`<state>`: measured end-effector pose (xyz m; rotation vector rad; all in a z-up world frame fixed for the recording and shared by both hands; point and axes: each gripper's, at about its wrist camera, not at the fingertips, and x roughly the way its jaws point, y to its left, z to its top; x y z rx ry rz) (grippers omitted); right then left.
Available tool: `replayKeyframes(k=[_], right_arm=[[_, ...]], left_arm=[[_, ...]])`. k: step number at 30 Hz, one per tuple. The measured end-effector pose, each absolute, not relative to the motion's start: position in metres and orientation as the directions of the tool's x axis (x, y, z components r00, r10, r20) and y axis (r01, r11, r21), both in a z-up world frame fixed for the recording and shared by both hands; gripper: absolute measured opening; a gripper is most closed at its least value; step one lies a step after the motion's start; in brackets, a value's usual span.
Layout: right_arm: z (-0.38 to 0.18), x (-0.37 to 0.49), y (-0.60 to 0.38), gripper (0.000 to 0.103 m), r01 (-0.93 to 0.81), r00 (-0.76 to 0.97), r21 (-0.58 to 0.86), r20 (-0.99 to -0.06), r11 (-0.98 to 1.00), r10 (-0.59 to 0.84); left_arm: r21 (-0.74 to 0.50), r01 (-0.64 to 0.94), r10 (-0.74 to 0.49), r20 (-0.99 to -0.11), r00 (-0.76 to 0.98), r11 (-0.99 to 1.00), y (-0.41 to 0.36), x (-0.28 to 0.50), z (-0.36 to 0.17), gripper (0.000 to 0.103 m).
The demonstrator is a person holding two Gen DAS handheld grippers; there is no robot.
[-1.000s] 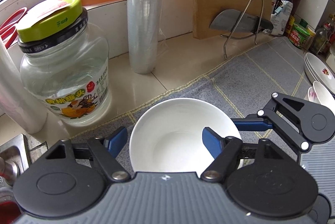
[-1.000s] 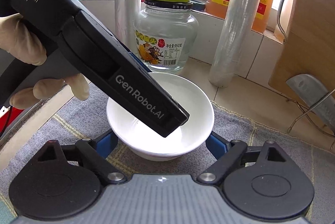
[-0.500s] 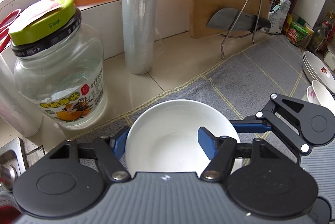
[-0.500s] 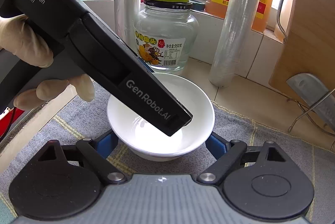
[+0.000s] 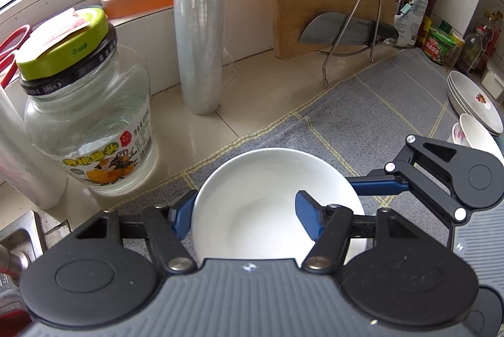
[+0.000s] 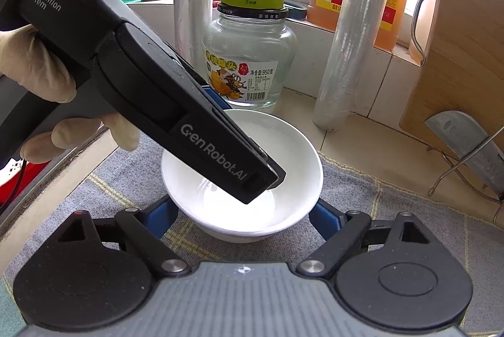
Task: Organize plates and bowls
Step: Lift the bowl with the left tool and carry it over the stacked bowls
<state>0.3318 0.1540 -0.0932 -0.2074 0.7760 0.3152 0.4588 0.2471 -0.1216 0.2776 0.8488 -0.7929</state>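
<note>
Straddling the white bowl [image 5: 271, 198] rim with left hand-held gripper [image 5: 245, 217], one finger inside, not yet clenched; right hand-held gripper [image 6: 242, 217] released near it.

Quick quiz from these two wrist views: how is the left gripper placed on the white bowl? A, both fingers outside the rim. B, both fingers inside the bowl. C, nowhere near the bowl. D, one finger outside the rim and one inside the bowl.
D: the left gripper straddles the white bowl's near rim, one blue finger outside it, the other inside.
</note>
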Motion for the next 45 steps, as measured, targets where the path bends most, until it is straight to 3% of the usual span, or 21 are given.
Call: replayKeyframes(k=[28, 45], right_arm=[[-0.043, 0.227, 0.118, 0.092, -0.238, 0.718, -0.084, -0.686, 0.968, 0.117], [-0.026, 0.169, 0.032, 0.092, -0.008, 0.751, -0.116, -0.656, 0.993, -0.071]], left_arm=[[-0.031, 0.829, -0.583, -0.725, 0.365, 0.558, 0.209, 0.363, -0.075, 0.065], [-0.003, 0.934, -0.677, -0.690, 0.256, 0.356, 0.102, 0.312, -0.053, 0.065]])
